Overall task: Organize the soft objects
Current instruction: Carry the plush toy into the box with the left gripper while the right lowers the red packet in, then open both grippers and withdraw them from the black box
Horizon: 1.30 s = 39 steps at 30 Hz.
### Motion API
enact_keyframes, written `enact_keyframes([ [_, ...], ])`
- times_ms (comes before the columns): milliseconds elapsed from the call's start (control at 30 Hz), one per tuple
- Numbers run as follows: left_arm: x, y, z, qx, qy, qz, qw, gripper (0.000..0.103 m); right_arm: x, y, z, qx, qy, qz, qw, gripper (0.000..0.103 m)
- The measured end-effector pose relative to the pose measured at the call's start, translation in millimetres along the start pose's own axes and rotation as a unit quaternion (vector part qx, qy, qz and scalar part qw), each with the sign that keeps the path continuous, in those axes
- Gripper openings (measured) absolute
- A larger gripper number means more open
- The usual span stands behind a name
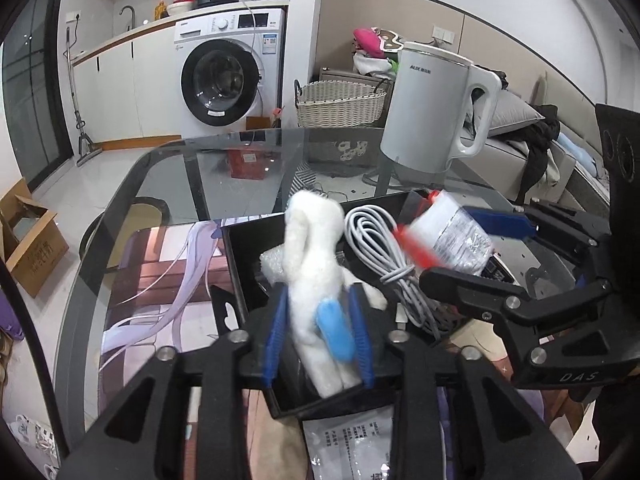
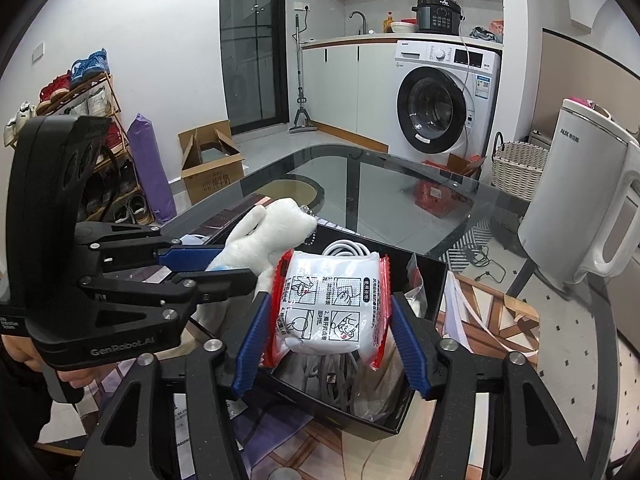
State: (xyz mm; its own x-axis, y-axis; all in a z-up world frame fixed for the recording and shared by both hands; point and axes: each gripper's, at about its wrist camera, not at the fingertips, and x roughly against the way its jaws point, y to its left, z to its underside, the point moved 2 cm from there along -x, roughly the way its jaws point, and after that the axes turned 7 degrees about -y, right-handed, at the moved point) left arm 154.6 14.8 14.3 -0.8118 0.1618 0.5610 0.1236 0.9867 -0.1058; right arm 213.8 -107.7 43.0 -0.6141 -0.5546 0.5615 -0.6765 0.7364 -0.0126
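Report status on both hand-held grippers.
Left hand-held gripper open around plush toy. Right open around white packet. Both over black box, cable inside.

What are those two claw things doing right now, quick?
Left gripper: open, the white plush toy loose between its pads.
Right gripper: open, the white packet between its pads, over the black box.

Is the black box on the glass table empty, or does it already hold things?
Not empty. The black box already holds a coiled white cable, and the white plush toy stands partly inside it.
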Motion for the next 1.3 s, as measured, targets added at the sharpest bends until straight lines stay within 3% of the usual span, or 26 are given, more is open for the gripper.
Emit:
enact_keyframes([
  [33,2.2,-0.8,0.7,-0.003,-0.002,-0.003,1.0000,0.051,1.4,-0.9,-0.3,0.000,-0.003,0.002,1.000,0.070],
  [67,6.2,-2.6,0.7,-0.005,-0.008,-0.001,1.0000,0.054,4.0,-1.6,-0.8,0.000,-0.007,0.005,1.000,0.076],
  [300,25.5,-3.8,2.8,-0.005,-0.023,-0.007,0.9997,0.058,19.1,-3.7,0.7,0.003,-0.011,0.020,1.000,0.080],
  [367,34.6,-2.3,5.4,-0.002,-0.030,-0.010,0.9995,0.073,23.4,-4.3,3.4,-0.001,-0.011,0.026,1.000,0.084],
  [400,38.2,-1.4,6.5,0.003,-0.035,-0.011,0.9993,0.088,27.0,-4.6,5.8,-0.004,-0.011,0.029,1.000,0.086],
  [433,45.7,0.6,7.9,0.011,-0.047,-0.012,0.9988,0.095,30.2,-4.8,7.7,-0.006,-0.011,0.029,1.000,0.086],
  [567,60.8,2.5,13.0,0.018,-0.064,-0.004,0.9978,0.101,48.6,-6.8,20.0,-0.022,-0.012,0.028,0.999,0.101],
  [967,80.0,-13.2,44.0,0.004,-0.057,-0.017,0.9982,0.103,99.5,-5.3,60.4,-0.067,-0.017,0.033,0.997,0.102],
  [1300,71.3,-34.9,70.4,-0.039,-0.035,-0.036,0.9980,0.103,106.4,3.3,73.1,-0.059,-0.011,0.026,0.998,0.102],
])
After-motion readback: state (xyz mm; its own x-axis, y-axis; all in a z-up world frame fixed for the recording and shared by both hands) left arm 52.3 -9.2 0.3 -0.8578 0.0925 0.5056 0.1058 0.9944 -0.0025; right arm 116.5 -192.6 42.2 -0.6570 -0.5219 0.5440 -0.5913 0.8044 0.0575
